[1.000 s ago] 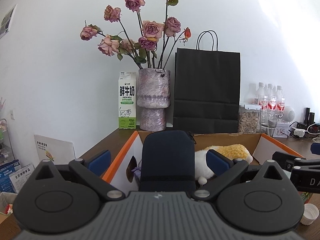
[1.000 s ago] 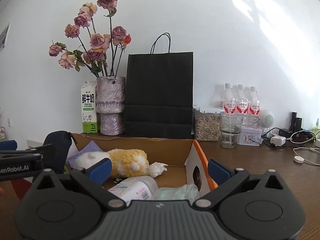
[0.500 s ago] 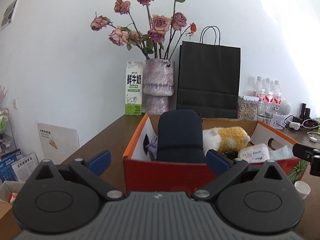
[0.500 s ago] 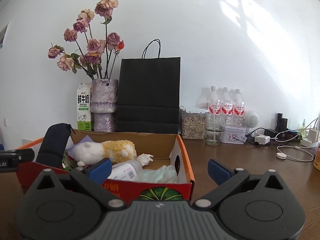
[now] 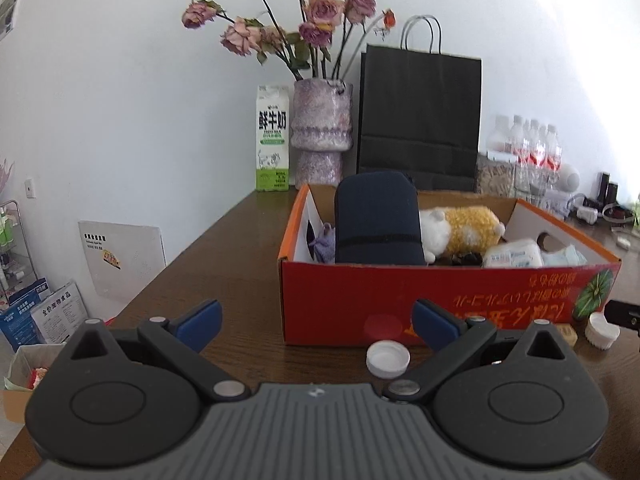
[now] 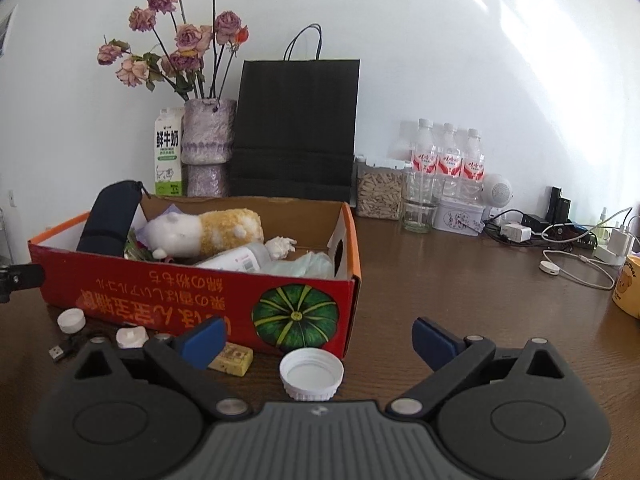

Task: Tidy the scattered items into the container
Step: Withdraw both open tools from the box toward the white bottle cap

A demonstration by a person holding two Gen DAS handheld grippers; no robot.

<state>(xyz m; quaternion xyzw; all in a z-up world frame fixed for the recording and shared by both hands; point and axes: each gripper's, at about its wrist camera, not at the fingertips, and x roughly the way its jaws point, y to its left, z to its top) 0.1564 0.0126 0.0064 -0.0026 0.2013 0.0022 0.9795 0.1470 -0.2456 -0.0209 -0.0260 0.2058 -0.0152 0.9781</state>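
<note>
Both spread wide and empty, left gripper [image 5: 316, 326] and right gripper [image 6: 318, 336], before red box [image 6: 192, 300] lying crosswise on table [image 6: 460, 280], dark pouch [image 5: 378, 220] upright inside, white cap [image 6: 312, 374] mouth-up in front.

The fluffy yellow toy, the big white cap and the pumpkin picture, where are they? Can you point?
fluffy yellow toy [image 6: 224, 226]: right wrist view, on its yellow back.
big white cap [image 6: 311, 374]: right wrist view, on its hollow inside.
pumpkin picture [image 6: 296, 316]: right wrist view, on its green middle.

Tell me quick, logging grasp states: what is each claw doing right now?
Left claw: open, holding nothing.
Right claw: open, holding nothing; a white cap lies on the table between its fingers.
</note>
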